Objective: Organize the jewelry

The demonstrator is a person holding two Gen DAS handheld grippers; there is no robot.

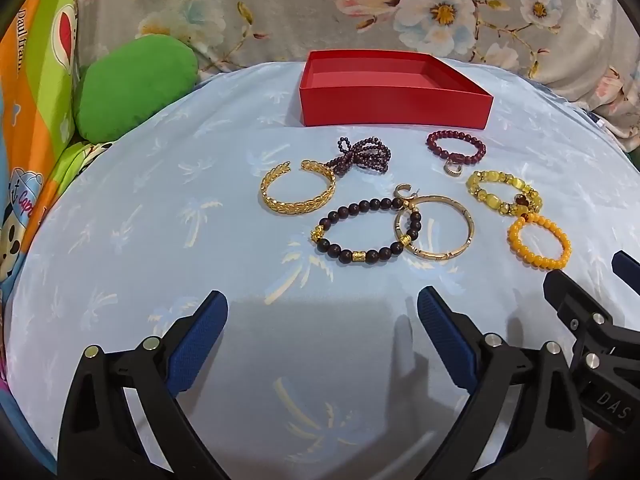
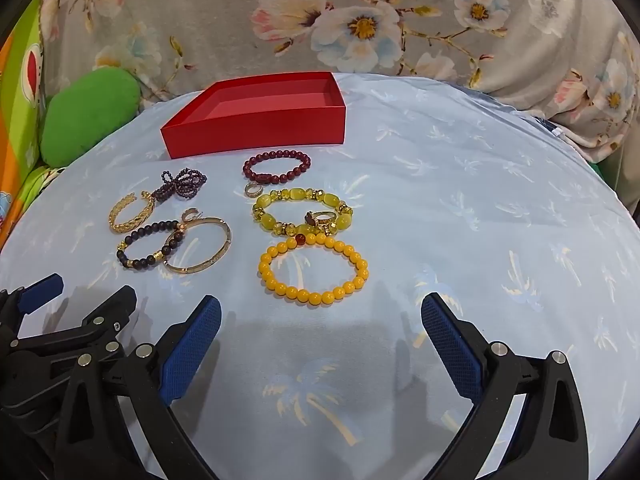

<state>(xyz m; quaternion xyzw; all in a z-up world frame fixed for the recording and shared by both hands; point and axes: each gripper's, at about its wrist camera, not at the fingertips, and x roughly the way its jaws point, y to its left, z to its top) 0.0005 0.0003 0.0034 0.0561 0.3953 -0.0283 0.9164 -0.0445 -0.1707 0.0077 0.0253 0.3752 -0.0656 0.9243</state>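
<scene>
An open red box stands empty at the back of a light blue cloth. In front of it lie several bracelets: a gold cuff, a dark bead strand, a dark red bead bracelet, a dark bead bracelet with gold charms, a thin gold bangle, a yellow stone bracelet and an orange bead bracelet. My left gripper and right gripper are open and empty, near the front.
A green cushion lies at the back left by colourful fabric. A floral grey sheet rises behind the box. The grippers sit side by side, the right one at the edge of the left wrist view.
</scene>
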